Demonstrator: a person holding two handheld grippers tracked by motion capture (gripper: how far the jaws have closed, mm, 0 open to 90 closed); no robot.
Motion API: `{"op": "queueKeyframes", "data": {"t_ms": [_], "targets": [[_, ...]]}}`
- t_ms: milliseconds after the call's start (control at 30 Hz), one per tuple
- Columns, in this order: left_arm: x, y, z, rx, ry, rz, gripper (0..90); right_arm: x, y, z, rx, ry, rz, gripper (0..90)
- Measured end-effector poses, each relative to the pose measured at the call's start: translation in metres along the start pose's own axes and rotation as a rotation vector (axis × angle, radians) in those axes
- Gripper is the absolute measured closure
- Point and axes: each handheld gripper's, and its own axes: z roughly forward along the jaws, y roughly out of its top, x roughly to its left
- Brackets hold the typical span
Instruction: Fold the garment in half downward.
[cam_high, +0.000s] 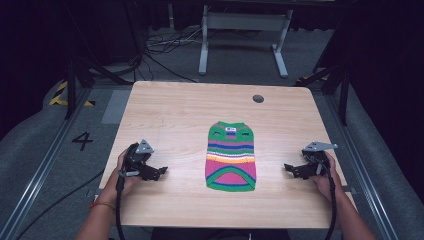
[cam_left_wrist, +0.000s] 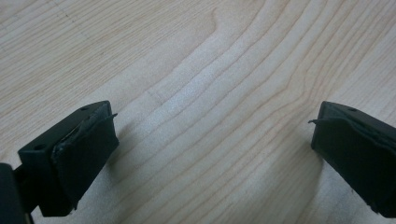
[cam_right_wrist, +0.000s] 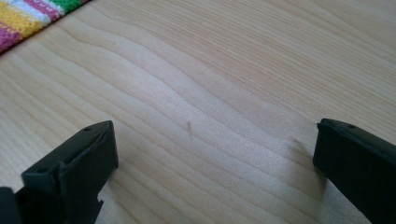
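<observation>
A small knitted sweater (cam_high: 231, 157) with green, pink, blue and yellow stripes lies flat in the middle of the wooden table (cam_high: 175, 115), neck end away from me. My left gripper (cam_high: 161, 171) rests low over the table to the sweater's left, open, with bare wood between its jaws (cam_left_wrist: 212, 126). To the sweater's right my right gripper (cam_high: 289, 168) is open too, pointing toward the garment with bare wood between its jaws (cam_right_wrist: 215, 140). A striped edge of the sweater (cam_right_wrist: 28, 18) shows at the top left of the right gripper view.
A round cable hole (cam_high: 258, 98) sits near the table's far edge. Beyond the table stand a white desk frame (cam_high: 243, 37) and loose cables (cam_high: 165, 45) on the grey floor. Black stands flank the table's far corners.
</observation>
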Motion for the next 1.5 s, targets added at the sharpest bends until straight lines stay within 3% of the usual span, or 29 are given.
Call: {"op": "queueKeyframes", "data": {"t_ms": [133,1167,1500], "targets": [[0.0003,0.0002,0.0004,0.001,-0.007,-0.002,0.0,0.0006,-0.0014,-0.0013,-0.002,0.031,-0.035,0.4],[-0.0004,-0.0014,-0.0008,0.000,-0.011,-0.001,0.1,0.0019,-0.0027,-0.0026,-0.004,0.018,-0.019,0.6],[0.0005,-0.0010,-0.0005,0.001,-0.018,0.007,0.1,0.0032,-0.0040,-0.0053,-0.019,0.036,-0.035,7.3]]}}
